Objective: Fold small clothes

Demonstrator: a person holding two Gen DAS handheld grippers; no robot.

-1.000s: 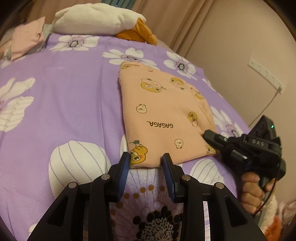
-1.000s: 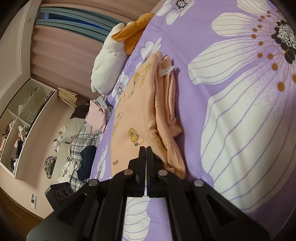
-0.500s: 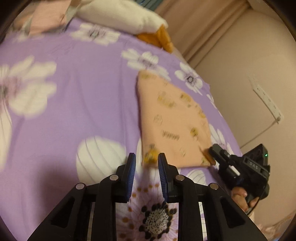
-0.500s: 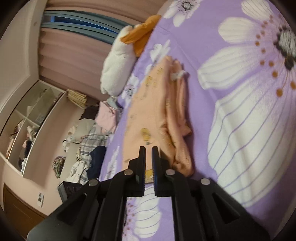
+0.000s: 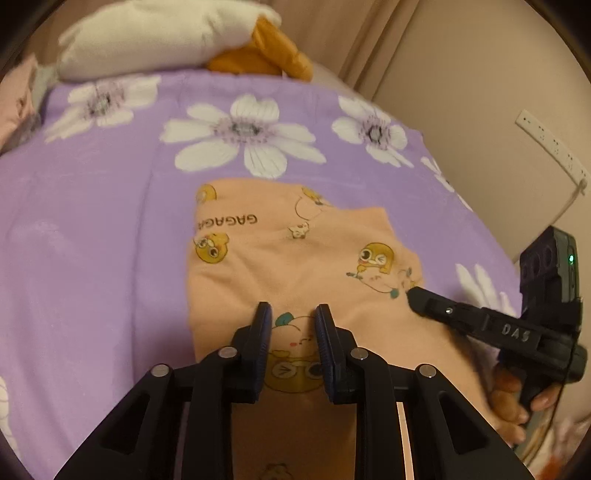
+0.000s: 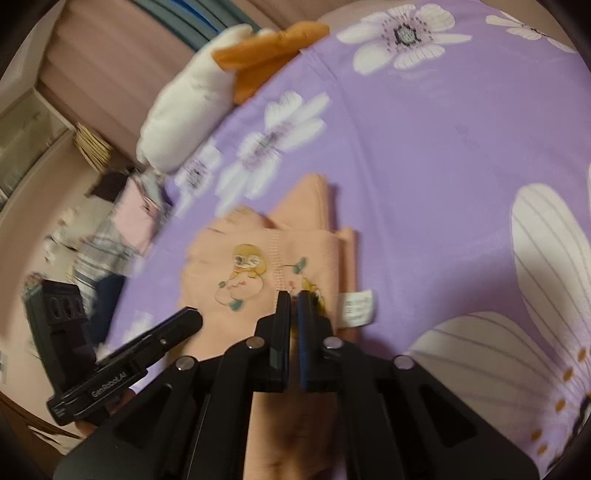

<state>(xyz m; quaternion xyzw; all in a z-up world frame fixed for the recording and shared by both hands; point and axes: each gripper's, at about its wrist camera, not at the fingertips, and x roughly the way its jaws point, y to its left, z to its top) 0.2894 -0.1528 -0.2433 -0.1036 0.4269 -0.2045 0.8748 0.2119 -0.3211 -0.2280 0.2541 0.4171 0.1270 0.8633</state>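
On the purple flower-print bedspread [image 5: 110, 206], mid-frame, I am folding the peach cartoon-print cotton garment [image 5: 295, 251]: my left gripper [image 5: 291, 325] and right gripper [image 6: 292, 306] are both pinching its lifted near hem. Next, I judge, laying it over evenly.

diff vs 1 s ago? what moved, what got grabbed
Both grippers took hold of the peach garment and folded its near edge up and over toward the pillow: the left gripper narrowed onto the cloth, the right gripper grips the edge beside the care label. The garment now looks shorter and doubled. The duck pillow and the purple floral sheet are unchanged.
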